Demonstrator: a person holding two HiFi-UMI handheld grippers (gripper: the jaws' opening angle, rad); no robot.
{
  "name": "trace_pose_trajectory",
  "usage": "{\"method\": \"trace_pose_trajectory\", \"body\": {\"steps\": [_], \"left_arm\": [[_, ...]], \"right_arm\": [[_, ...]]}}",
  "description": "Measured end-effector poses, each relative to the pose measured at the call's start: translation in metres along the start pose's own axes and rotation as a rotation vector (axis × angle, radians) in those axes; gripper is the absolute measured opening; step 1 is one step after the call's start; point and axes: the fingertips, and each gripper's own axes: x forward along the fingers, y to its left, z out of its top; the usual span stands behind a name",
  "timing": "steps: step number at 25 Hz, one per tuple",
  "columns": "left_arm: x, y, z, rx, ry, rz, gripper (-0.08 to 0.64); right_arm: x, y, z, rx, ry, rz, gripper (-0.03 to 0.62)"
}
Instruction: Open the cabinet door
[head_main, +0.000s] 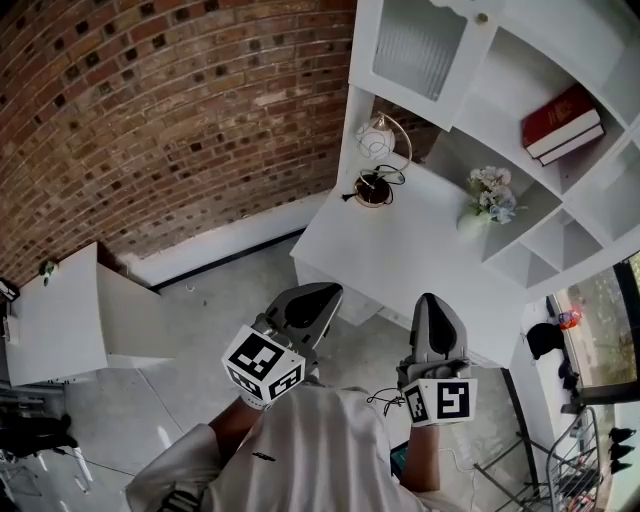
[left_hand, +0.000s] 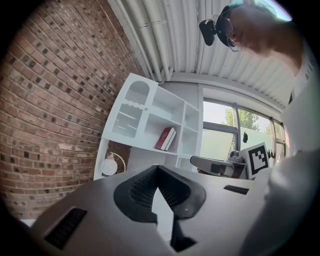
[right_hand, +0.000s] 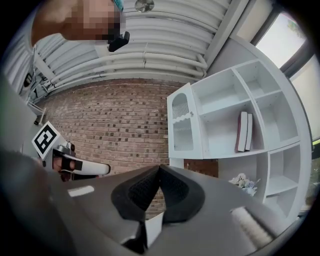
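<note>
- Left gripper (head_main: 318, 298), right gripper (head_main: 432, 308): I am holding both closed and empty.
- Door (head_main: 420, 45): I am risking glancing off its knob (head_main: 482, 18) with jaws closed.

The right gripper (right_hand: 159, 171) has its dark ribbed jaws meeting at the tips, nothing between them. Beyond stands a tall white open-shelf cabinet (right_hand: 222, 135), its white arched door with a ribbed glass panel (right_hand: 182, 126) at the upper left. A dark red book (right_hand: 242, 131) stands upright on a shelf beside that door, and a bunch of pale flowers (right_hand: 245, 184) sits lower down. A red brick wall (right_hand: 110, 125) runs behind. The left gripper (right_hand: 105, 169) shows at the left, well apart.
</note>
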Motion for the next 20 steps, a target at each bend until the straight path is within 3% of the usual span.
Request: {"method": "trace_pose_trajectory", "body": {"steps": [10,20], "left_arm": [[0.003,0.037,-0.002,-0.041,0.008,-0.007,0.009],[0.031,0.053,-0.002,-0.034,0.021,0.0,0.009]], "right_arm": [[0.034,0.012,-0.014,-0.006,0.043,-0.004,0.012],[0.06,-0.013,-0.021,0.006,0.046,-0.008,0.012]]}}
